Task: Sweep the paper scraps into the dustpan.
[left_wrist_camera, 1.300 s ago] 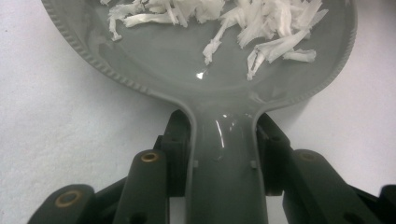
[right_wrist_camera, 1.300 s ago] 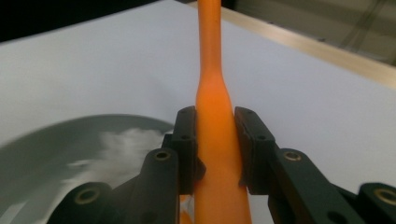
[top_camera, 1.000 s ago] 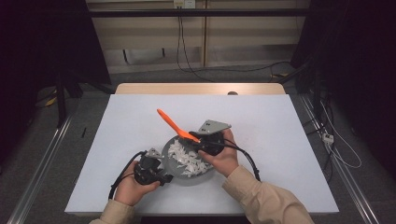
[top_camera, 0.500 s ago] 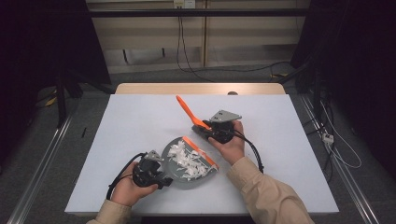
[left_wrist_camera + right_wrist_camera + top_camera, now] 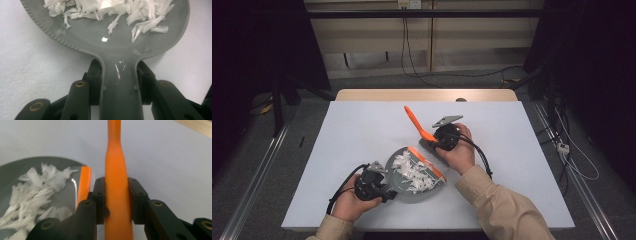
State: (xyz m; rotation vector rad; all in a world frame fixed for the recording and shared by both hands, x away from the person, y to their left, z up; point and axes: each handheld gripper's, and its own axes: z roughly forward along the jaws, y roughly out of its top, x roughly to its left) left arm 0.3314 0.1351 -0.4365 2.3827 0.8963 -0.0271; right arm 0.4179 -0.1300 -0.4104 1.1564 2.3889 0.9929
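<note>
Dustpan handle (image 5: pixel 121 82) between left tool's (image 5: pixel 120 80) jaws, orange brush (image 5: pixel 117 190) in right tool (image 5: pixel 117 200).

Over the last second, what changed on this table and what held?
The right gripper, shut on the orange brush handle, lifted off the shredded paper and moved away toward the table's far side. The left gripper stayed clamped on the grey dustpan handle; the pan and the paper on it did not shift.

Grey dustpan (image 5: pixel 412 187) with orange lip flat on table, near-centre, holding white paper shreds (image 5: pixel 412 172). Orange brush handle (image 5: pixel 416 121) raised, tilted far-left, just right-far of pan.
</note>
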